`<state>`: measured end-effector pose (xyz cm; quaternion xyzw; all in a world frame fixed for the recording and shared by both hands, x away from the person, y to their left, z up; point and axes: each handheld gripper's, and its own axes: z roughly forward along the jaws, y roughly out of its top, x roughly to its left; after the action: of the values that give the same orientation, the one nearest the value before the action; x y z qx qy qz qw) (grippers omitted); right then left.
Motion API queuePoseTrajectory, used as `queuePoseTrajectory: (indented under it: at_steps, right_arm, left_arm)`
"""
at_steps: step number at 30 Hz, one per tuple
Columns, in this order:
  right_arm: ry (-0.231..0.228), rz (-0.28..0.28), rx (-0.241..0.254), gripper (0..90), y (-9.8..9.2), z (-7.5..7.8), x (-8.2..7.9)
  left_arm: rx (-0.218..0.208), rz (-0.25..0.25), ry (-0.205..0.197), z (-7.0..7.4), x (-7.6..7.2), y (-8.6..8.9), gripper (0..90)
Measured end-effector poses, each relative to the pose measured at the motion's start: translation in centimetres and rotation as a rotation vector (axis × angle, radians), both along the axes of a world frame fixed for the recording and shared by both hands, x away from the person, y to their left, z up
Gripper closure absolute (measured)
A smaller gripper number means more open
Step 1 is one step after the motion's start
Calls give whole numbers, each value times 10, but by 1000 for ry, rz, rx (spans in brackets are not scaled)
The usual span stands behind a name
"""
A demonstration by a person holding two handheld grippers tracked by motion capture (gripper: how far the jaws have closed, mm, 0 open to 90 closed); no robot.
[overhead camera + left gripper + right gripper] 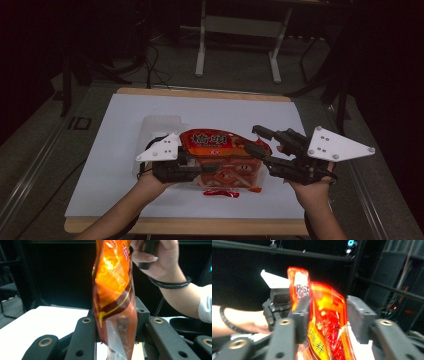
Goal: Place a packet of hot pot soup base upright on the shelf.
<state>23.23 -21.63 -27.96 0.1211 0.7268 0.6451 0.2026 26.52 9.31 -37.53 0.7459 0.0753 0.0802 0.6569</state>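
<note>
Packet [220, 157], glossy orange-red, clamped by left gripper [116, 326]; right gripper [329, 320] fingers apart around it.

Orange-red snack bag [222, 157] with gold swirls and a clear panel; black tongs [192, 167]; white table [125, 150].

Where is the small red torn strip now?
In the high view, the red strip lies on the white table near its front edge, just below the orange snack bag.

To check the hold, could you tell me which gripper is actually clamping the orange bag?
The left gripper: both its jaws press the bag's sides. The right gripper has the bag between its jaws, but one jaw stands clear.
</note>
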Motion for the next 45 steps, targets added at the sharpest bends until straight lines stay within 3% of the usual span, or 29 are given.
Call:
queuePoseTrajectory:
  at_steps: [5, 7, 10, 18, 20, 24, 28, 30, 37, 45]
  right_arm:
    - [14, -47, 35, 239, -5, -2, 4]
    - [-1, -60, 38, 139, -7, -6, 6]
    - [17, -62, 59, 115, -10, -11, 9]
    - [29, -92, 52, 112, -17, -22, 11]
    - [26, -111, 39, 113, -20, -26, 9]
    - [31, -129, 34, 113, -24, -32, 8]
    - [41, -145, 27, 115, -28, -40, 8]
    - [47, -145, 32, 115, -30, -44, 8]
    - [58, -159, 41, 116, -38, -55, 8]
    - [81, -160, 42, 129, -43, -65, 9]
  left_arm:
    - [-28, 78, 4, 5, 4, 10, 716]
    - [-34, 107, -3, 8, 6, 15, 715]
    - [-44, 152, -2, 12, 10, 24, 715]
    - [-63, 255, -19, 18, 18, 45, 715]
    - [-80, 330, -40, 21, 21, 57, 715]
    - [-103, 408, -42, 23, 27, 74, 715]
    - [-98, 485, -62, 22, 34, 87, 715]
    - [-111, 510, -50, 20, 38, 94, 715]
    - [-124, 621, -73, 8, 51, 112, 715]
    - [-132, 703, -29, -15, 64, 128, 715]
